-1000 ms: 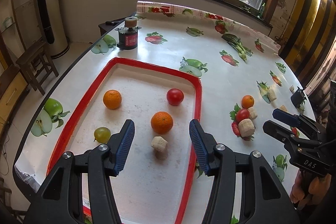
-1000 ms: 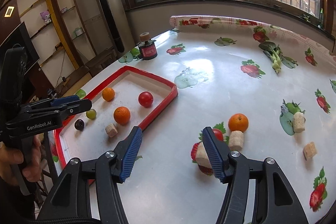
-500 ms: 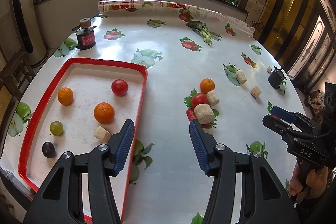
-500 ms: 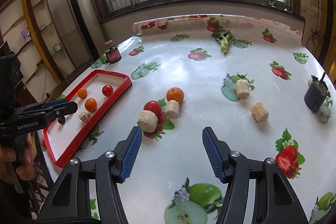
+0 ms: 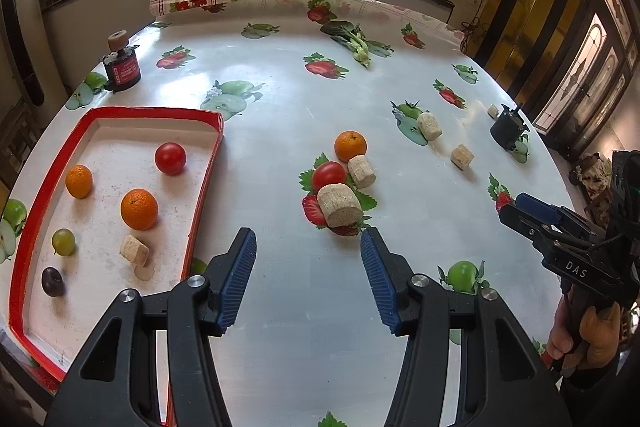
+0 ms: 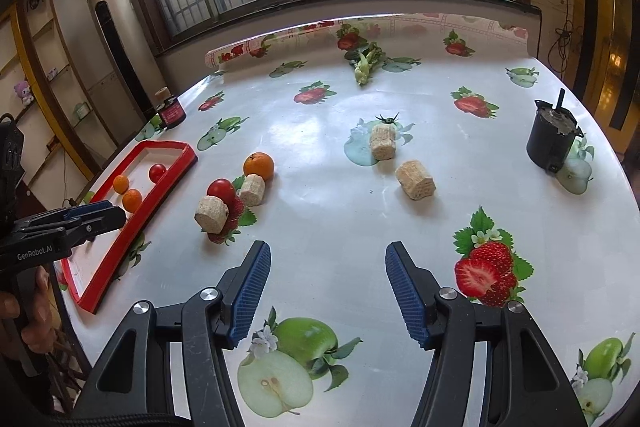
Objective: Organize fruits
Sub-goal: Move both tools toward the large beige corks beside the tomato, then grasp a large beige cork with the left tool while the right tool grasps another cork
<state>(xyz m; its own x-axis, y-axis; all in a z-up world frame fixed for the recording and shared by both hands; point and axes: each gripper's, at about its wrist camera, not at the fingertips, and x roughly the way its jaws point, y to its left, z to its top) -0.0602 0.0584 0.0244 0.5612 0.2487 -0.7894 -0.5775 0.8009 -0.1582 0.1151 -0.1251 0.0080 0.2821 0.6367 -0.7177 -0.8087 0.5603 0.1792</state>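
A red-rimmed tray [image 5: 206,173] at the left holds a tomato [image 5: 170,158], two oranges [image 5: 139,209], a green grape [image 5: 63,241], a dark plum [image 5: 53,281] and a cork piece [image 5: 134,250]. On the table an orange [image 5: 350,146], a tomato [image 5: 328,175] and two cork pieces [image 5: 339,205] lie together. My left gripper [image 5: 308,273] is open and empty, just in front of this group. My right gripper [image 6: 326,289] is open and empty over bare table, with the group [image 6: 221,191] ahead to its left.
Two more cork pieces [image 6: 415,179] lie mid-table. A black cup [image 6: 553,141] stands at the right, a small dark jar [image 5: 122,65] at the far left. A leafy vegetable [image 6: 364,63] lies at the back. The table edge curves close at the right.
My left gripper has swung right, from over the tray to in front of the loose fruit group. My right gripper has also swung right, so the group now lies ahead to its left. Both stayed open.
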